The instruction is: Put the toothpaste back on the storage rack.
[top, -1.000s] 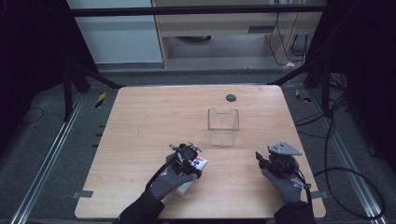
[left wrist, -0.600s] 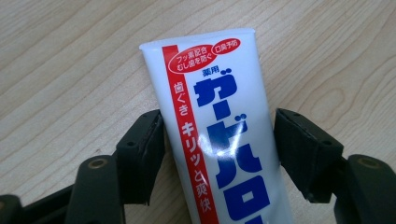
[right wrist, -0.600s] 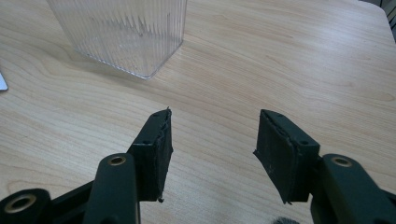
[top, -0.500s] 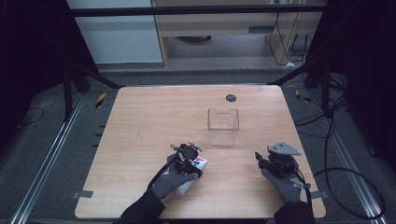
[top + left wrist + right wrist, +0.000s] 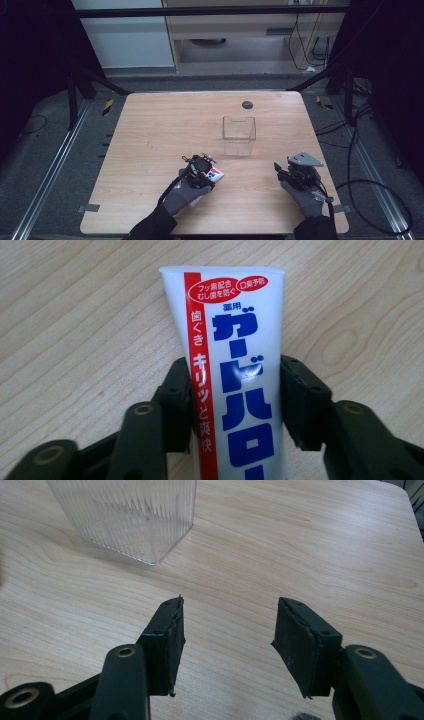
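The left gripper (image 5: 235, 395) jaws have just been closing and are now pressing both sides of the toothpaste tube (image 5: 235, 370) lying between them on the table (image 5: 75, 315), securing it for lifting, while the right gripper (image 5: 227, 645) is resting open and empty, short of the clear container (image 5: 130, 515).

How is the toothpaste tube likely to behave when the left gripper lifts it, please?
The toothpaste tube looks soft-walled, so it may dent under the just-closing pads of the left gripper. Its glossy skin could slip. Flat-sided, it probably won't roll.
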Tool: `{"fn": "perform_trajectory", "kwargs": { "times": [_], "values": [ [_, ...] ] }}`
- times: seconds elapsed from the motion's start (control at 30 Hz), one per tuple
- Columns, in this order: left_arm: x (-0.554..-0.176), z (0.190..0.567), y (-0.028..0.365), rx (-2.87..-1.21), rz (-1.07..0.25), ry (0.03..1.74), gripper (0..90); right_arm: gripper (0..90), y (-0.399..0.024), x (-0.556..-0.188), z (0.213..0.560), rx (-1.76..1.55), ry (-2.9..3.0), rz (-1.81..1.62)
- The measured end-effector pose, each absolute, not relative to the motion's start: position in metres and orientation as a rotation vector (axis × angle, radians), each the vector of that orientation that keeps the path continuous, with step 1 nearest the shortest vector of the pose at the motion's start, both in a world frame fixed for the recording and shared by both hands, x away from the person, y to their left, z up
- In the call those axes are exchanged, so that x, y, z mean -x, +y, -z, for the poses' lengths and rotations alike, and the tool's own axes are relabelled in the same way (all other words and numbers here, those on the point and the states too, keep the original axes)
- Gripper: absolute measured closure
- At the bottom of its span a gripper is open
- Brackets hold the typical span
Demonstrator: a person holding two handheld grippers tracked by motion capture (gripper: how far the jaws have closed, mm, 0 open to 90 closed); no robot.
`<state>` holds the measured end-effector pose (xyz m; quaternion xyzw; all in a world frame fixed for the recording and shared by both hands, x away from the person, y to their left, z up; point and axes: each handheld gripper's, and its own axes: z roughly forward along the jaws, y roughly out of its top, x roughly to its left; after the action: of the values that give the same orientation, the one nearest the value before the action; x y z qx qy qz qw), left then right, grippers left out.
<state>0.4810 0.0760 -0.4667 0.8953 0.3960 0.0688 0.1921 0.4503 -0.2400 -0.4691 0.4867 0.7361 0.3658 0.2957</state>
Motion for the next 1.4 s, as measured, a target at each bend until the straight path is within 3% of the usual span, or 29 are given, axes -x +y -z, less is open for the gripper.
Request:
{"fn": "perform_trajectory", "kwargs": {
  "times": [0.37, 0.53, 0.8, 1.23, 1.4],
  "values": [
    [-0.473, 0.461, 0.081, -2.520, -0.192, 1.048, 68.8, 45.7, -0.241, -0.450, 0.469, -1.297, 1.958, -0.972],
    [-0.472, 0.459, 0.089, -2.508, -0.129, 1.038, 70.9, 45.7, -0.242, -0.450, 0.469, -1.298, 1.957, -0.974],
    [-0.467, 0.438, 0.107, -2.426, -0.138, 1.022, 72.2, 45.7, -0.243, -0.450, 0.469, -1.303, 1.954, -0.975],
    [-0.467, 0.395, 0.126, -2.230, -0.262, 1.005, 72.4, 45.7, -0.242, -0.450, 0.469, -1.302, 1.945, -0.975],
    [-0.474, 0.379, 0.133, -2.122, -0.379, 0.999, 72.3, 45.7, -0.242, -0.450, 0.469, -1.300, 1.941, -0.974]
  ]
}}
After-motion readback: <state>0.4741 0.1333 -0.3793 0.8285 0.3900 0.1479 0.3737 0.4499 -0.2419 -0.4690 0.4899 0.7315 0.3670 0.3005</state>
